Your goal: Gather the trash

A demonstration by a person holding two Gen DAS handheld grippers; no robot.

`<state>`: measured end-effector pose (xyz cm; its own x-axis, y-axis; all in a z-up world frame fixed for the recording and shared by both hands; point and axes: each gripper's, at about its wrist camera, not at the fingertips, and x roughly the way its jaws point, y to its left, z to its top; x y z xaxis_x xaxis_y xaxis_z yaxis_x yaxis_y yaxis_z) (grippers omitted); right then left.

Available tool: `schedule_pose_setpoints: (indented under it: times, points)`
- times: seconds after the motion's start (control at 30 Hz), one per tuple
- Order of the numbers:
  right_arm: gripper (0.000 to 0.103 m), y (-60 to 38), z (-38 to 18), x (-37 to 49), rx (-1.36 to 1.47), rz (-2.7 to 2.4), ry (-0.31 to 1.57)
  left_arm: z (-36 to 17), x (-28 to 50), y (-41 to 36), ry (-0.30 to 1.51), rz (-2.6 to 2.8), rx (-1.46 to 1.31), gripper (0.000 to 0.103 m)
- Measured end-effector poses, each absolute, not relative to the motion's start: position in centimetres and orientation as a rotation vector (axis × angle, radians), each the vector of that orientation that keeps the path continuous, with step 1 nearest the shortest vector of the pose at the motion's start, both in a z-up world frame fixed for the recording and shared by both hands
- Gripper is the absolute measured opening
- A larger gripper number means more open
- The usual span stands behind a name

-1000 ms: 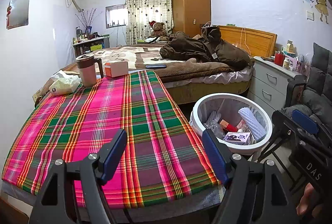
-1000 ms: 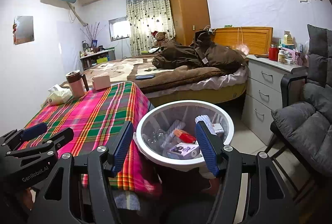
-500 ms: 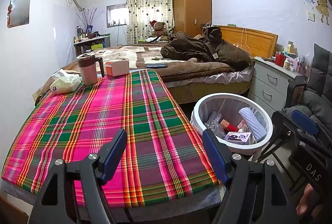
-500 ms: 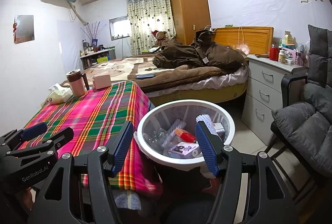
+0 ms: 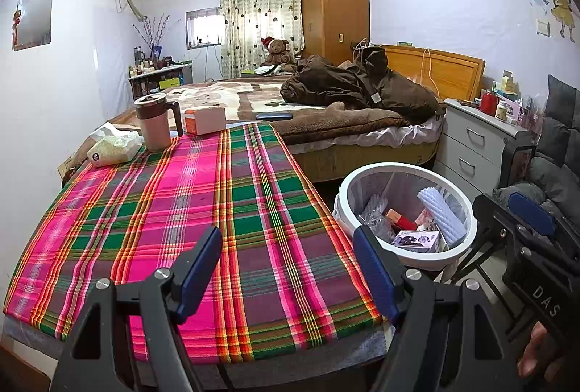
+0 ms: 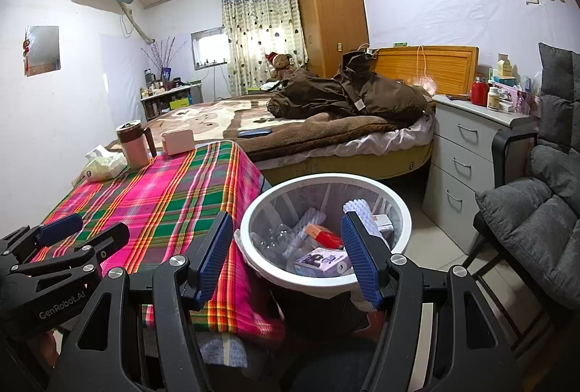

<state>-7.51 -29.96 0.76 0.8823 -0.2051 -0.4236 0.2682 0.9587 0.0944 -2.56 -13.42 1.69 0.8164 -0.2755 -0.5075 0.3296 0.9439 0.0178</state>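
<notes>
On the far left corner of the surface (image 5: 152, 210), on its plaid cloth, lies a tissue pack (image 5: 115, 148). Just beside it stands a mug (image 5: 155, 122) with a dark lid, and next to the mug a small box (image 5: 203, 120). These three look like things that belong here, not trash, so I advise you to leave them unless you see wrappers among them; from here I cannot tell.

Your left tongs (image 5: 288, 265) are spread wide with nothing between them, and they hang over the near part of the cloth. This part of the cloth carries no loose item that I can see.

More to the right, the trash bin (image 6: 406, 210) stands on the floor just beside the edge of the surface. It has a white rim and already holds several pieces: a ribbed white foam roll (image 5: 440, 212), a red and orange packet (image 6: 324, 236), a small printed carton (image 6: 320, 259) and some clear plastic. So the collecting seems nearly finished.

Your right tongs (image 6: 288, 259) are also spread and carry nothing; they hang over the near rim of the bin. Before you stop, look slowly over the surface and the floor near the bin, and keep both tongs apart, so they do not catch the cloth or tip the bin.
</notes>
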Motion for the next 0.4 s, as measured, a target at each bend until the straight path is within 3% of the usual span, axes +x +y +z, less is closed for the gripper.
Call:
schedule_pose_setpoints:
  times: [0.4]
  points:
    - [0.064, -29.53, 0.69, -7.31, 0.149, -0.243, 0.427, 1.55, -2.41, -13.45, 0.531, -0.321, 0.107, 0.076]
